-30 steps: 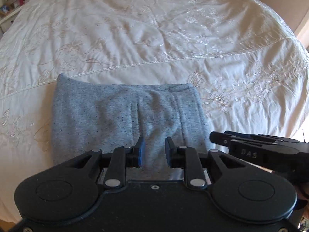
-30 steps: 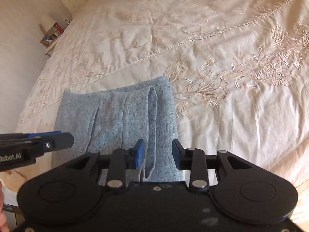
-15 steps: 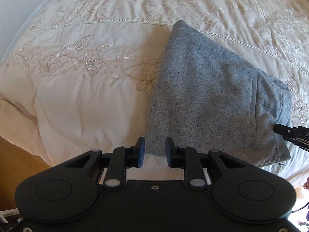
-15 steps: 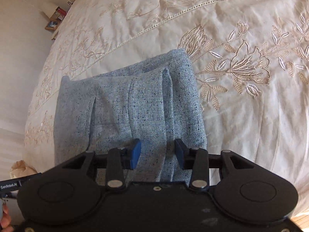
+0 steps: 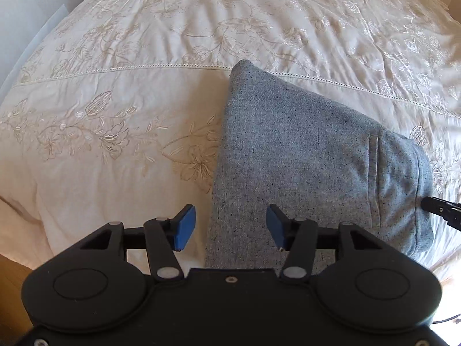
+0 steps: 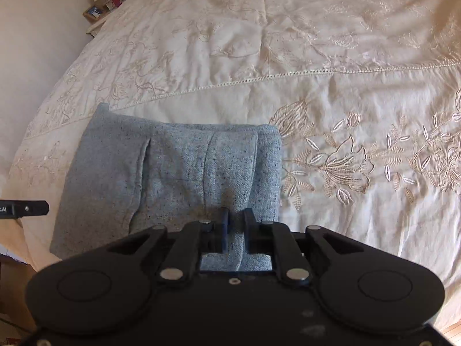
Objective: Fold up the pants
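Observation:
The folded grey-blue pants (image 5: 311, 155) lie near the bed's front edge; they also show in the right wrist view (image 6: 173, 173). My left gripper (image 5: 227, 226) is open, its blue pads straddling the pants' near left edge without touching. My right gripper (image 6: 234, 225) is shut on a fold of the pants at their near right end. The right gripper's tip shows at the right edge of the left wrist view (image 5: 440, 209); the left gripper's tip shows at the left edge of the right wrist view (image 6: 26, 208).
The pants rest on a cream embroidered bedspread (image 5: 144, 101) that fills both views (image 6: 331, 86). A bedside shelf with small items (image 6: 103, 3) stands by the wall at far left. Wooden floor (image 5: 11, 268) shows below the bed edge.
My left gripper has opened wide at the pants' left edge. My right gripper has closed on the pants' near right fold and shifted closer.

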The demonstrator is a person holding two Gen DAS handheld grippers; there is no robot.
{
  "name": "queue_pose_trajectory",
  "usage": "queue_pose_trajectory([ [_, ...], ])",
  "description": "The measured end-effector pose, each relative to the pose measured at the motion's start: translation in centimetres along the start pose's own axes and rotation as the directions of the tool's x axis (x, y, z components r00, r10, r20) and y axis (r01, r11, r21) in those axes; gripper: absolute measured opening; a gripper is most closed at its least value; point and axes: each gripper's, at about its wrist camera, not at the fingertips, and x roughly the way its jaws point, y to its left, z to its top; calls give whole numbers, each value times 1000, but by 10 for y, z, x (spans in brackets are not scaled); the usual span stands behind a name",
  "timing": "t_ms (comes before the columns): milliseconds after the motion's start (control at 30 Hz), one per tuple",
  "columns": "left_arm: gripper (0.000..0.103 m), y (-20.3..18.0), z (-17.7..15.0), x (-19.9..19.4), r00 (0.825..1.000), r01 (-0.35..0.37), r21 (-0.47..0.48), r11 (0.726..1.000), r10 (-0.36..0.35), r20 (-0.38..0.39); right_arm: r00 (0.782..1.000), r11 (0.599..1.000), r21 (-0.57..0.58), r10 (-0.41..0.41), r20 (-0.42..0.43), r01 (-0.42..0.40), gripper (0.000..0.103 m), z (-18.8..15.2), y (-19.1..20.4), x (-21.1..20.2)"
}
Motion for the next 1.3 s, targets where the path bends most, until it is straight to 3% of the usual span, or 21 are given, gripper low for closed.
queue_pose_trajectory([
  [100,60,-5,9,10,1000,9,47,999,-8,-11,998,999,37,8,55,-10,40,-3,-6,-7],
  [200,61,-7,15,20,1000,7,89,996,-6,-16,994,996,89,7,106,-16,42,-6,-12,-13],
  [367,66,-9,18,59,996,32,138,990,-20,-93,1000,987,160,15,27,-19,46,-5,-21,14],
  [400,69,-8,17,67,994,34,148,988,-18,-109,1000,985,173,12,6,-13,46,-6,-21,20],
  [533,96,0,16,85,993,21,156,988,-3,-114,1000,985,172,-16,-27,20,53,-9,-20,37],
  [800,101,26,20,97,975,196,141,970,-176,-138,997,980,198,1,-71,13,57,-3,-26,55],
  [1000,103,31,27,109,956,268,109,957,-250,-156,994,973,232,36,-107,-10,60,4,-35,61],
  [1067,95,29,28,108,945,310,102,945,-294,-147,994,972,233,35,-101,-10,54,3,-34,60],
  [1100,76,26,28,105,940,327,110,939,-311,-143,995,973,232,40,-90,-18,47,2,-33,57],
  [1133,58,23,29,102,929,358,114,927,-341,-145,995,972,232,62,-75,-43,27,1,-30,54],
  [1167,54,20,31,98,930,357,115,927,-340,-143,996,972,230,66,-63,-49,20,0,-27,51],
  [1200,46,17,31,93,939,335,125,934,-319,-129,998,976,216,44,-44,-34,19,-2,-20,42],
  [1233,29,15,31,89,942,329,131,935,-314,-119,999,981,191,27,-27,-21,18,-3,-12,35],
  [1300,22,17,32,79,955,292,121,949,-283,-87,1000,990,140,-9,12,7,17,-4,4,22],
])
